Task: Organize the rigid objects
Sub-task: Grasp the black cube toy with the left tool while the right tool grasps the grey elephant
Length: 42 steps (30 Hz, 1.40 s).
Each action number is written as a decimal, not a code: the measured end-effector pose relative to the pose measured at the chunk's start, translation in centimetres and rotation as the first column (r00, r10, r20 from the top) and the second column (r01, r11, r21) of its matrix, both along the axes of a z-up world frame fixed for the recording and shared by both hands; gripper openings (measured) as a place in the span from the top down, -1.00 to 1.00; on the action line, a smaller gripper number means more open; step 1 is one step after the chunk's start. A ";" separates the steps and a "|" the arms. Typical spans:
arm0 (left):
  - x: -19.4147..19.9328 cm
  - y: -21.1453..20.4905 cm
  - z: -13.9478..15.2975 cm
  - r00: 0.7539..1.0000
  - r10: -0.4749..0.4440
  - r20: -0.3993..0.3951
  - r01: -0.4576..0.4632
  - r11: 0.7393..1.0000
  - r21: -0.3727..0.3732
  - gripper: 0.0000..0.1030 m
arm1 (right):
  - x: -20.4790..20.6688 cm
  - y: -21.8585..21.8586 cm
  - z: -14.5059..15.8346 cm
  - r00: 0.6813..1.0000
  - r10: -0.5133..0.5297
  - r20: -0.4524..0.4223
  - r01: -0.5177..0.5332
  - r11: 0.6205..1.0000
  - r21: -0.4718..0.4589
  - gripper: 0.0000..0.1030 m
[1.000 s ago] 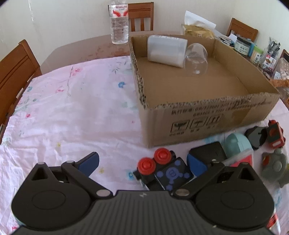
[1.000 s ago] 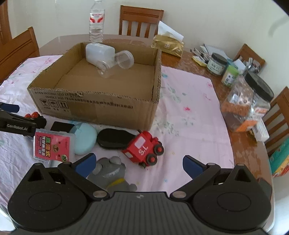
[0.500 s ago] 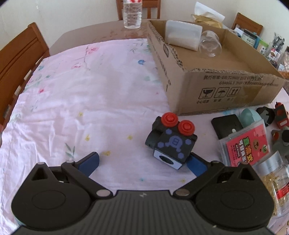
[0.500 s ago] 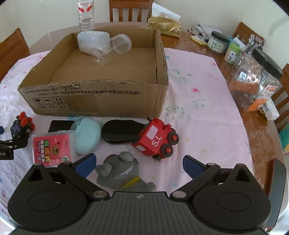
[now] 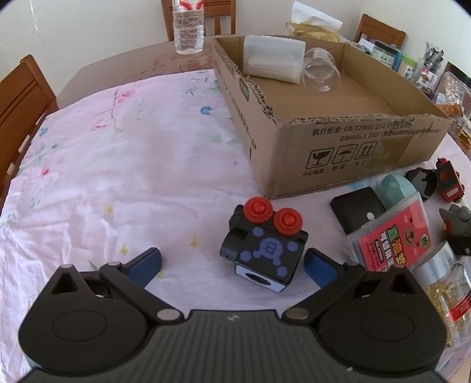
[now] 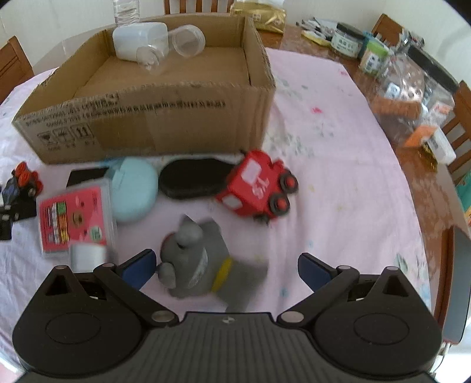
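A black toy block with two red knobs (image 5: 266,243) lies on the pink cloth, close against the right finger of my open left gripper (image 5: 234,265). In the right wrist view, a grey shark toy (image 6: 200,259) lies between the fingers of my open right gripper (image 6: 225,266), nearer the left one. Beyond it sit a red toy train (image 6: 256,187), a black oval case (image 6: 191,178), a teal round case (image 6: 132,188) and a pink card box (image 6: 75,219). The cardboard box (image 6: 153,117) holds a white container (image 6: 138,39) and a clear jar (image 6: 188,39).
A gold-filled jar (image 5: 441,288) stands at the left wrist view's right edge, and a black flat device (image 5: 357,209) lies by the box. A water bottle (image 5: 188,26) stands behind the box. Jars and packets (image 6: 409,88) crowd the bare wood on the right. Chairs surround the table.
Both grippers have dropped lower and pulled back over the table. The knobbed block now lies just ahead of the left fingers, and the shark toy has come between the right fingers.
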<state>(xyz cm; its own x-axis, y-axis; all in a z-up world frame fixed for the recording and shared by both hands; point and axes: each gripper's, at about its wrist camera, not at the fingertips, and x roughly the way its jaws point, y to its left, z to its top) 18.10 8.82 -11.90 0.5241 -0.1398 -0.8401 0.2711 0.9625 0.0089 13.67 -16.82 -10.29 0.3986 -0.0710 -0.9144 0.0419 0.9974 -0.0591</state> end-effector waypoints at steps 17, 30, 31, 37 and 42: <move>0.2 -0.6 -0.2 0.990 -0.140 0.034 0.141 0.990 -0.012 -0.99 | -1.9 -1.1 -1.2 0.999 0.028 0.020 -0.028 0.999 0.038 -1.00; -0.4 -0.4 0.0 0.950 -0.306 0.068 0.309 0.951 -0.028 -0.77 | -2.3 -1.1 -1.3 0.997 0.041 0.063 -0.043 0.998 0.035 -1.00; -0.5 -0.3 0.1 0.945 -0.319 0.067 0.321 0.946 -0.028 -0.76 | -2.5 -1.1 -1.2 0.997 0.042 0.065 -0.044 0.998 0.035 -1.00; -0.4 0.1 0.3 0.923 -0.376 0.081 0.379 0.925 -0.031 -0.45 | -2.5 -1.0 -1.3 0.997 0.034 0.069 -0.037 0.999 0.033 -1.00; -0.3 0.3 0.5 0.919 -0.386 0.086 0.390 0.920 -0.034 -0.29 | -2.3 -1.0 -1.2 0.998 0.030 0.059 -0.032 0.999 0.033 -1.00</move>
<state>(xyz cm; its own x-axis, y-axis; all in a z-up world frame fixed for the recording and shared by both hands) 17.76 9.16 -11.44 0.4821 -0.3853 -0.7869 0.6234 0.7819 -0.0009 11.36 -17.79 -11.52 0.4527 -0.0273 -0.8912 0.0135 0.9996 -0.0237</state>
